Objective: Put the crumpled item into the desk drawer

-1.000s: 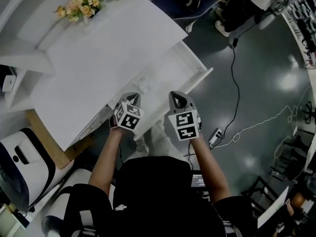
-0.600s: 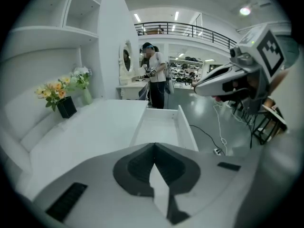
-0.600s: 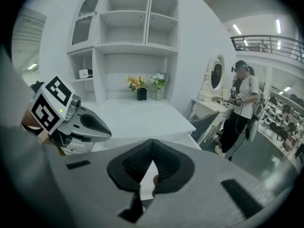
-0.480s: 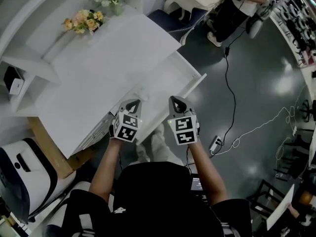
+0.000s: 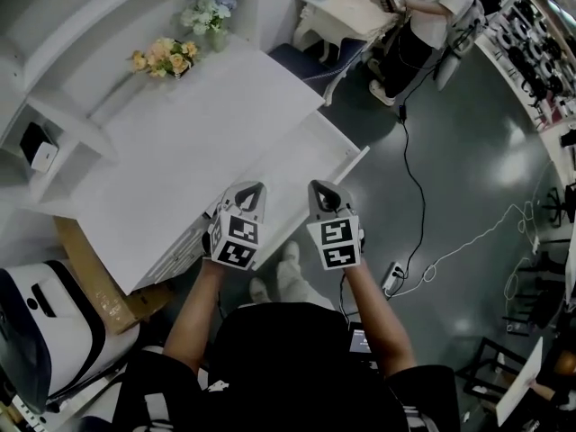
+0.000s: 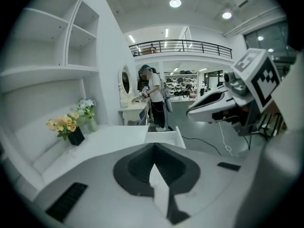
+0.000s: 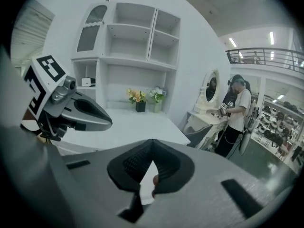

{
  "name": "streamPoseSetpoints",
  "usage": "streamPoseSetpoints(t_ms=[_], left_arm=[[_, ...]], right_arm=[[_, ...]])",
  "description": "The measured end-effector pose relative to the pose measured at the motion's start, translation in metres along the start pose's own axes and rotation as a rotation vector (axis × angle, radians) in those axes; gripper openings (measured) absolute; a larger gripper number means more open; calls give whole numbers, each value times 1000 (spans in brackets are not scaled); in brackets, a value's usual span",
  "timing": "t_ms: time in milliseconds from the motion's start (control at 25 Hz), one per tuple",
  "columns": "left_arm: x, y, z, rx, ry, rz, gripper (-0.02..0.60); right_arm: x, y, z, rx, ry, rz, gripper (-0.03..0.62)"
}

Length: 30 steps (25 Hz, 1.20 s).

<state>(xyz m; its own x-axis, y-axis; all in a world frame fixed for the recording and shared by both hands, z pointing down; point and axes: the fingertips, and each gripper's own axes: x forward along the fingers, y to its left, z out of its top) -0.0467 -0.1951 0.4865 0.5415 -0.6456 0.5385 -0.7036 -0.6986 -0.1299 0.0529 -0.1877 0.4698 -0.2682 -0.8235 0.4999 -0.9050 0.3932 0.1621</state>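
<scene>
The white desk (image 5: 189, 142) has its drawer (image 5: 301, 156) pulled open toward the right; the drawer (image 6: 164, 137) also shows in the left gripper view. I cannot make out any crumpled item in any view. My left gripper (image 5: 255, 188) hangs over the drawer's near edge, shut with nothing in it. My right gripper (image 5: 320, 187) is level with it just to the right, over the drawer front, shut and empty too. From the left gripper view the right gripper (image 6: 191, 113) shows at the right; from the right gripper view the left gripper (image 7: 108, 123) shows at the left.
Two flower pots (image 5: 165, 57) (image 5: 209, 12) stand at the desk's back under white shelves (image 5: 54, 115). A person (image 5: 432, 7) stands by a dressing table beyond. A cable (image 5: 423, 196) and power strip (image 5: 393, 277) lie on the dark floor. A cardboard box (image 5: 90, 277) sits under the desk's left.
The head view has swung, so the desk sits lower and more of the room behind shows. Both grippers stay shut side by side; the left tip has drifted a little right.
</scene>
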Motion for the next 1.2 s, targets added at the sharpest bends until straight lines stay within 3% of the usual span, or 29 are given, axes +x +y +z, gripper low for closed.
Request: streamPoseSetpoints(t_ms=[520, 1200], left_arm=[[-80, -9, 44, 23, -167, 41, 6], [-160, -4, 56, 61, -272, 106, 6]], right_arm=[[-57, 14, 39, 38, -105, -65, -6], [-107, 50, 77, 44, -241, -100, -6]])
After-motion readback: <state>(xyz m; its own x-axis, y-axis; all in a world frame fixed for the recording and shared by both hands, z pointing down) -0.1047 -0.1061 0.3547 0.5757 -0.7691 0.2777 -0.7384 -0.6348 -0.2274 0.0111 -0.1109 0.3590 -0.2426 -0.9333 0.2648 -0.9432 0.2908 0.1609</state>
